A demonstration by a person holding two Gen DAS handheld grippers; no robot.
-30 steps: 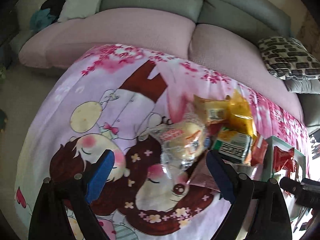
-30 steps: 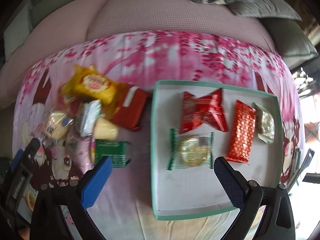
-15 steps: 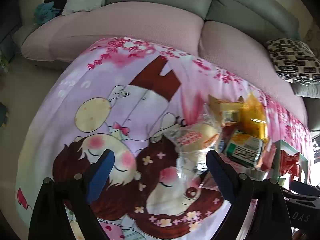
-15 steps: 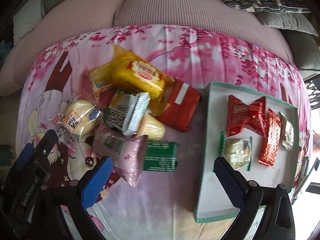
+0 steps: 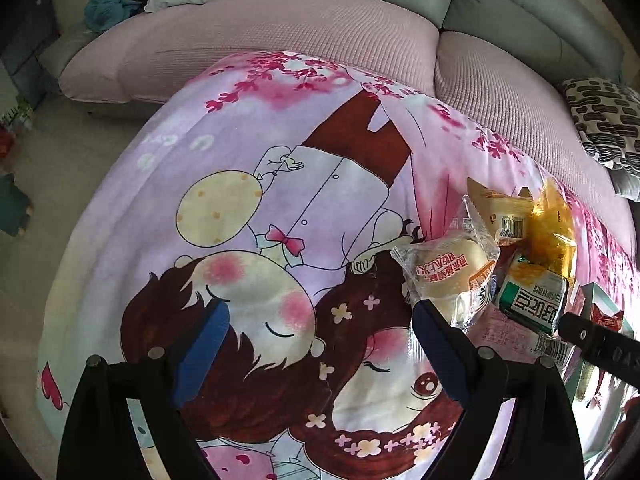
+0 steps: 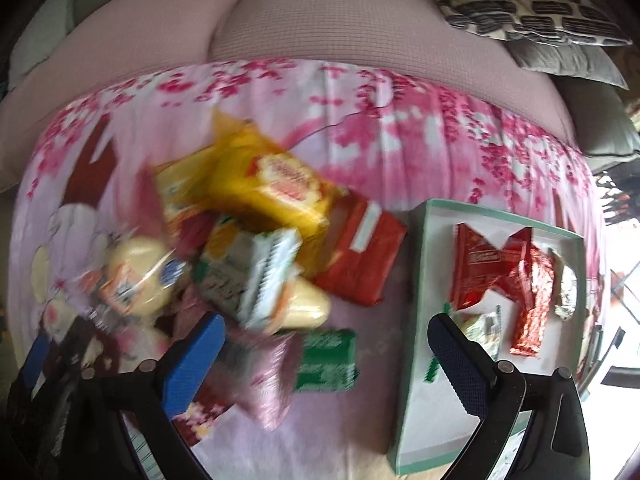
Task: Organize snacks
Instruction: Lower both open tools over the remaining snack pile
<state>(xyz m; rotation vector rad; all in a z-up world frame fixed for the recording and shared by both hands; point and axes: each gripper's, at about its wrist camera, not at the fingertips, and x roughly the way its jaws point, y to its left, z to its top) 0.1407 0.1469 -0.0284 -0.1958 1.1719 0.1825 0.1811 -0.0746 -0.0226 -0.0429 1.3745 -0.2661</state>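
A heap of snack packets lies on a pink cartoon-print cloth: a yellow packet (image 6: 276, 188), a red packet (image 6: 360, 256), a white-green packet (image 6: 248, 276), a clear-wrapped bun (image 6: 136, 276), a pink packet (image 6: 264, 384) and a small green packet (image 6: 326, 360). A mint-rimmed white tray (image 6: 412, 392) at the right holds red packets (image 6: 492, 264) and several small sweets. My right gripper (image 6: 326, 354) is open, over the green packet. My left gripper (image 5: 320, 340) is open and empty over bare cloth; the bun (image 5: 448, 272) sits by its right finger.
A pink-covered sofa seat (image 5: 280, 40) with grey back cushions lies beyond the cloth. A black-and-white patterned pillow (image 6: 520, 4) sits at the back right. The floor (image 5: 52, 168) drops away to the left of the cloth.
My right gripper has swung left from over the tray to over the snack heap and moved closer. My left gripper has drifted left, so the heap now sits at its right edge.
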